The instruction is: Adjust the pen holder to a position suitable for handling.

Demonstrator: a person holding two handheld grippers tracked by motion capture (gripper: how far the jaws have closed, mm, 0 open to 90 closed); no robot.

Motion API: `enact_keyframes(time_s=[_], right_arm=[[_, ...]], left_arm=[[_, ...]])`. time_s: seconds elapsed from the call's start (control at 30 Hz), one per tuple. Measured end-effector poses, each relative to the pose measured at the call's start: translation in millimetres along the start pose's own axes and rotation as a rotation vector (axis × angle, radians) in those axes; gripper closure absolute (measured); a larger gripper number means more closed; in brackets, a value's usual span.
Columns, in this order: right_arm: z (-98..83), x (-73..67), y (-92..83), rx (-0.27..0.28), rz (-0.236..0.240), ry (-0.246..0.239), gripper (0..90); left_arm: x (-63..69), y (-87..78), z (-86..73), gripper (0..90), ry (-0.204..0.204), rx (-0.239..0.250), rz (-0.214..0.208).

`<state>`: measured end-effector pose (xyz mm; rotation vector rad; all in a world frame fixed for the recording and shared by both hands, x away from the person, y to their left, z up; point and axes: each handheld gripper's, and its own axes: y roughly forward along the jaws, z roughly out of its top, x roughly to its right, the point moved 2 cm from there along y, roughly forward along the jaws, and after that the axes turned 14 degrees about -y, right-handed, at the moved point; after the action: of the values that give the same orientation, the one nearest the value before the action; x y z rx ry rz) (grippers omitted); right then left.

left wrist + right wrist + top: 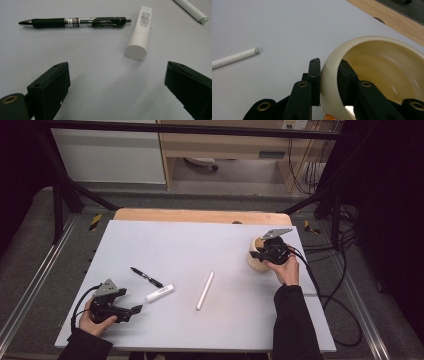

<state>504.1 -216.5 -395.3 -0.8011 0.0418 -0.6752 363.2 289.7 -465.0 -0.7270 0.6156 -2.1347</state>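
While right gripper point(329, 80) clamps bowl point(372, 57) wall, left gripper point(117, 85) gapes near tube point(140, 32), pen point(75, 22).

My high view looks forward and down from above the near edge of the grey-topped table point(200, 240), taking in its whole top. My left tool point(117, 87) camera skims low over the near left corner; my right tool point(329, 75) camera sits close at the far right. All three share the long white paper tube point(205, 291).
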Motion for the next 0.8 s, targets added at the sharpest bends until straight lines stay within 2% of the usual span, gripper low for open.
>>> enact_keyframes(time_s=[0.4, 0.63, 0.8], right_arm=[[6.1, -9.1, -11.2, 0.018, 0.017, -0.034, 75.2], [19.3, -24.6, -21.0, 0.049, 0.039, -0.045, 75.2], [25.3, -38.1, -22.0, 0.043, 0.063, -0.041, 75.4]], left_arm=[[0.1, 0.2, 0.0, 6.4, 0.001, -0.002, 0.003], [0.2, 0.0, 0.0, 6.4, 0.001, -0.002, 0.003], [0.6, -0.2, 0.1, 6.4, 0.002, -0.001, 0.003]])
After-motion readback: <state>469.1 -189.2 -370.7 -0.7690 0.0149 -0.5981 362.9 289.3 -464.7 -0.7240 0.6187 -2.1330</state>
